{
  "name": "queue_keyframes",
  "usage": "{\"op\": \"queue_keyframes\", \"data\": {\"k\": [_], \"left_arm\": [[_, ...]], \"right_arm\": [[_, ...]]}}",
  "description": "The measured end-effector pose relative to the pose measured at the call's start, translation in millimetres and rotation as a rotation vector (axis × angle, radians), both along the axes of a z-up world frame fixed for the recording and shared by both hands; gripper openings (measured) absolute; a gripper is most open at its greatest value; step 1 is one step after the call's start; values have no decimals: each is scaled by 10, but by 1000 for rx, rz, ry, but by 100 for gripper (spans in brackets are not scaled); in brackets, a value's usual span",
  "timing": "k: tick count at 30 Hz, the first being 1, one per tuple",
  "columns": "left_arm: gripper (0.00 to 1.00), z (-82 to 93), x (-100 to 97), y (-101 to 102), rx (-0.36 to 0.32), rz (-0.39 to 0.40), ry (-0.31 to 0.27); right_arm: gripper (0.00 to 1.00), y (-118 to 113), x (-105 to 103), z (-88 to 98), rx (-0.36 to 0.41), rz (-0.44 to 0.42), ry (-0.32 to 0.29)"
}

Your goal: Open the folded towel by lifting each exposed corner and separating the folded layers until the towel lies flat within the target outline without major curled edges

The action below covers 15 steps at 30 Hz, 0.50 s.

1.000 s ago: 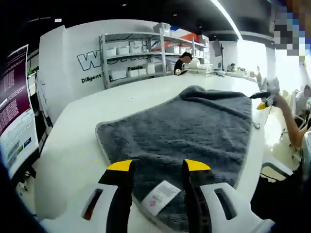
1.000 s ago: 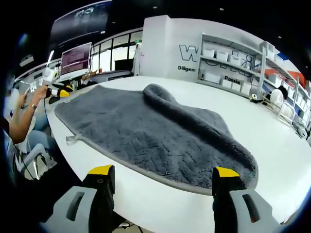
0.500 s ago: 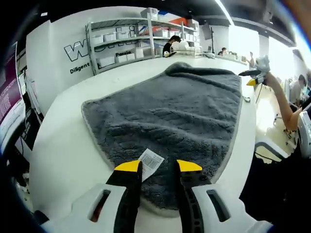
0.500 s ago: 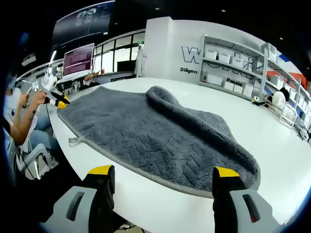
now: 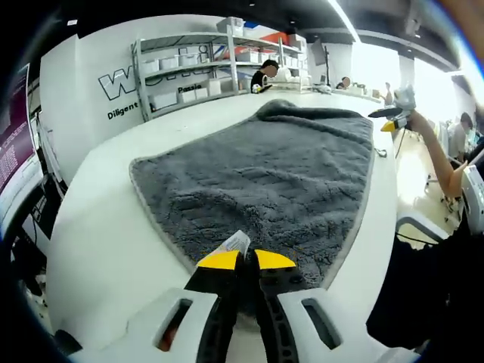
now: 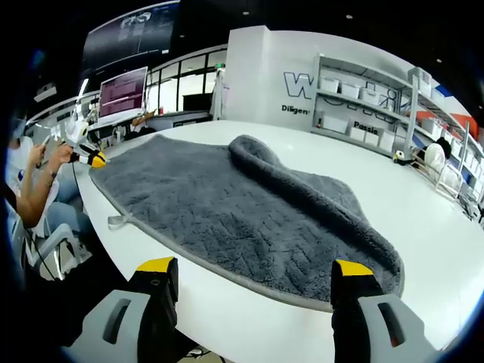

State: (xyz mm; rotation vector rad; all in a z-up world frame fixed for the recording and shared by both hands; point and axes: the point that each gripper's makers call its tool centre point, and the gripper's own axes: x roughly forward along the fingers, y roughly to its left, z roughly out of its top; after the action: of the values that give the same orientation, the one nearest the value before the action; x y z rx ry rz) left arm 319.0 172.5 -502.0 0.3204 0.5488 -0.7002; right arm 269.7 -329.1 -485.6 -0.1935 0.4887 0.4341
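In the left gripper view, the left hand-held gripper has its jaws drawn nearly together at the near edge of the grey towel, right where the white care label sticks out just ahead of the yellow tips. They look clamped on that corner, though whether they grip the pile, the label, or both I cannot tell. Ahead of it the towel spreads over the white tabletop toward the far end, where a raised fold bunches up.

In the right gripper view, the right hand-held gripper stands wide apart, holding nothing, with its tips short of the towel's near hem. The towel lies just ahead, and a thick rolled fold runs away from the gripper across its right half, still doubled over. A small hanging loop pokes out of the hem, ahead and left.

What could go wrong, as I judge it:
- If the left jaws hold only the label, a pull could slip off or strain its stitching without moving the corner.
- Pulling the corner low along the tabletop could drag the whole towel instead of spreading it.
- The rolled fold could stay curled unless the right gripper takes its top layer alone; a deep bite would lift both layers together.
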Motion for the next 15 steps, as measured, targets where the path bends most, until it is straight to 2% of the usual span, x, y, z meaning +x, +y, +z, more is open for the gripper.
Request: {"op": "queue_keyframes", "data": {"k": [15], "left_arm": [[4, 6, -57, 255, -12, 35, 25]], "right_arm": [[84, -44, -6, -6, -2, -5, 7]]}}
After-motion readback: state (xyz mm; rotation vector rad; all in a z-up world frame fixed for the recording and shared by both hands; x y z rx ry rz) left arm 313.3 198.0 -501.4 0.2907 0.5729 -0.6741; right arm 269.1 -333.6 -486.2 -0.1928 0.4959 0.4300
